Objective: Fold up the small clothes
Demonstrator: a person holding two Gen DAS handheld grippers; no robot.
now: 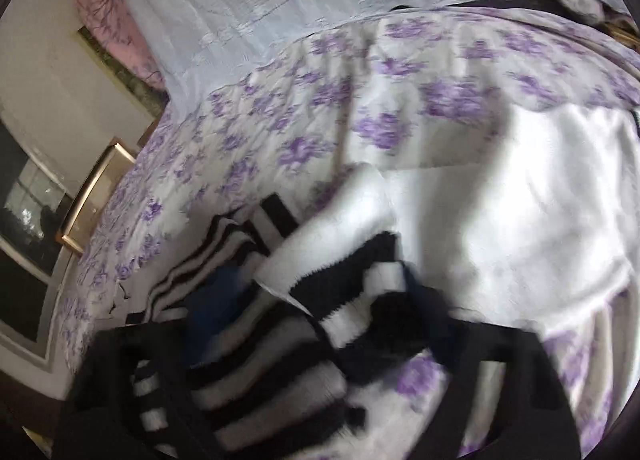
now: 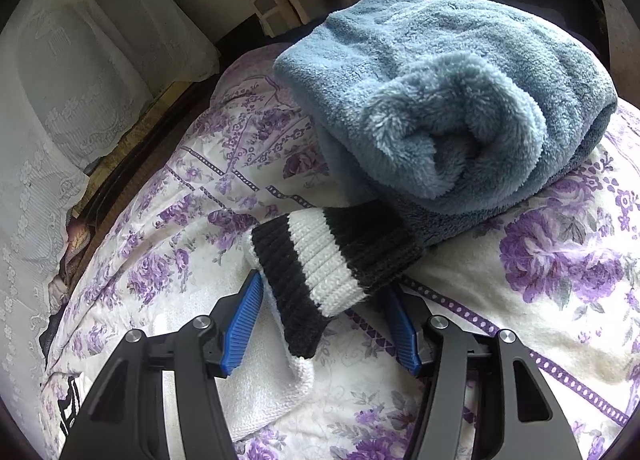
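Note:
In the right wrist view a sock (image 2: 320, 260) with a black-and-white ribbed cuff sits between the blue pads (image 2: 244, 324) of my right gripper (image 2: 320, 282). The jaws are shut across the cuff, and the white foot hangs down toward the bed. The left wrist view is blurred. There my left gripper (image 1: 320, 284) has a bunched black-and-white striped sock (image 1: 360, 288) between its dark blue pads (image 1: 216, 300). Whether those pads press on it is lost in the blur. A large white cloth (image 1: 500, 219) lies just beyond.
Everything rests on a white bedspread (image 2: 180, 219) with purple flowers. A rolled blue fleece garment (image 2: 440, 99) lies right behind the held sock. Pale lace pillows (image 2: 80, 59) are at the left. A gold-framed object (image 1: 96, 195) stands beside the bed edge.

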